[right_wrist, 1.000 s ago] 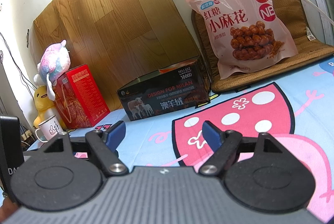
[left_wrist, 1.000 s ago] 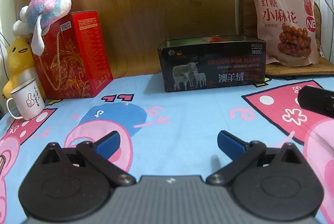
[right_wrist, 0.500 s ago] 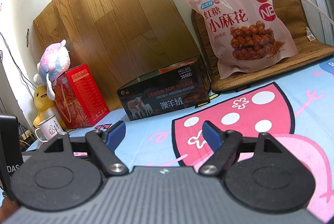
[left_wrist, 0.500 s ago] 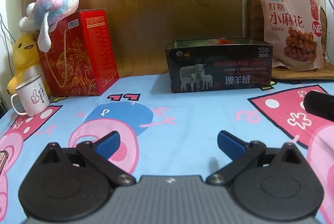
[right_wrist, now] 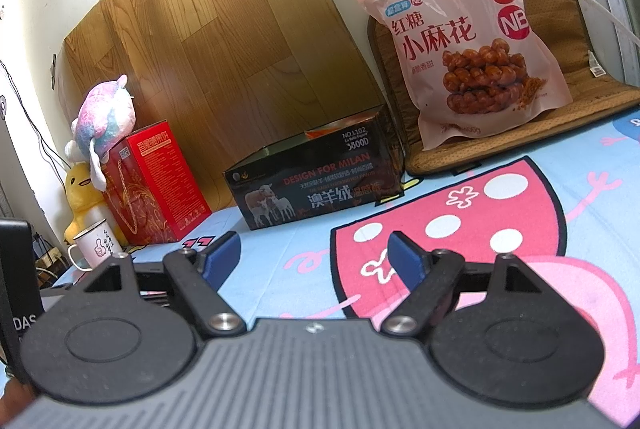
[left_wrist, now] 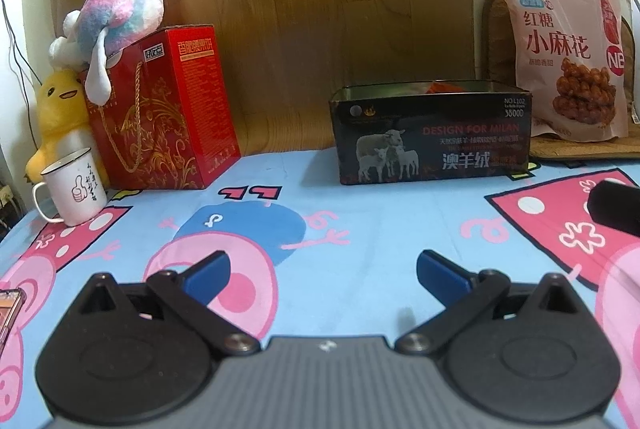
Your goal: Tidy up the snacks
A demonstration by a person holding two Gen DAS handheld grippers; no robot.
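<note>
Mug (left_wrist: pixel 76 187) beside yellow duck (left_wrist: pixel 60 109) — pastel plush (left_wrist: pixel 120 9) above.

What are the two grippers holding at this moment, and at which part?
Nothing. The left gripper and the right gripper are both open, with only the blue cartoon cloth showing between their fingers.
</note>
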